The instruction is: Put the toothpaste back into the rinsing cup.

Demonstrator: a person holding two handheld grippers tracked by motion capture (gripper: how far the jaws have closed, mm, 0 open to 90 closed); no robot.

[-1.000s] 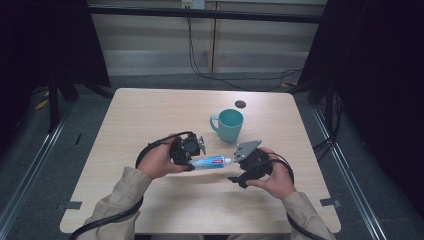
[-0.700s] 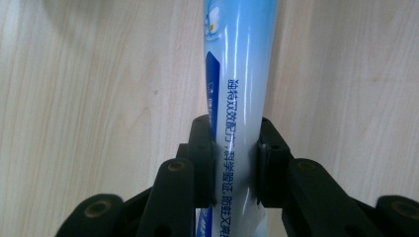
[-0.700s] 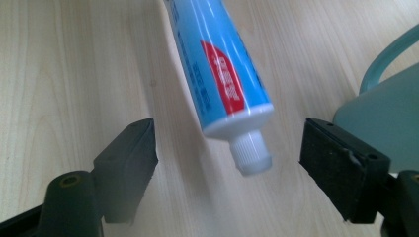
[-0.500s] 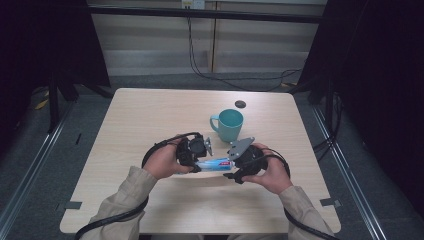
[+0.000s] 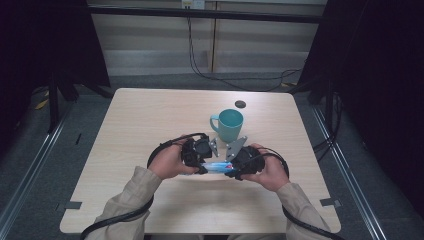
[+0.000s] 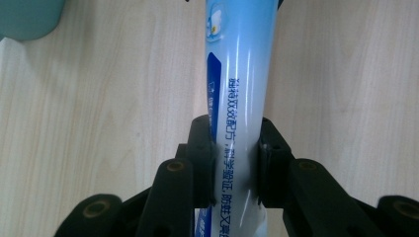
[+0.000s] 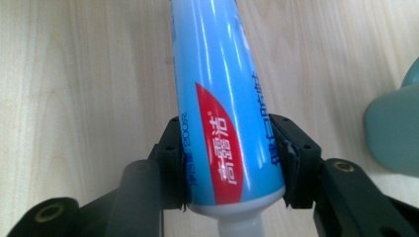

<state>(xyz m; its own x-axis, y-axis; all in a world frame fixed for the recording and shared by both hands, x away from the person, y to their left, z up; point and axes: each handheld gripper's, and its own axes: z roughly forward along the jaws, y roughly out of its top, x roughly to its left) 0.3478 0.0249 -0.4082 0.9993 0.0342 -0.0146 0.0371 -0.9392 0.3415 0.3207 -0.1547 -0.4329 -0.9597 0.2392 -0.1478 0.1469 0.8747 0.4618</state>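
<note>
A blue and white toothpaste tube (image 5: 216,166) with a red patch is held level just above the table, between my two grippers. My left gripper (image 5: 202,164) is shut on the tube's flat end; in the left gripper view its pads (image 6: 203,153) pinch the tube (image 6: 242,74) from both sides. My right gripper (image 5: 231,165) faces it from the right. Its jaws have just been closing, and in the right gripper view they press on the tube (image 7: 217,74) near its white neck, so the right gripper (image 7: 230,153) now grips it.
A teal mug (image 5: 230,125) stands just behind the grippers, handle to the left; it shows as the mug (image 6: 29,17) and the mug (image 7: 395,133) at the gripper views' edges. A small dark disc (image 5: 240,104) lies behind it on the light wooden table (image 5: 140,115).
The two grippers have come closer together along the tube. The right gripper's jaws have closed from wide apart onto the tube's neck end. The left grip has stayed the same.
</note>
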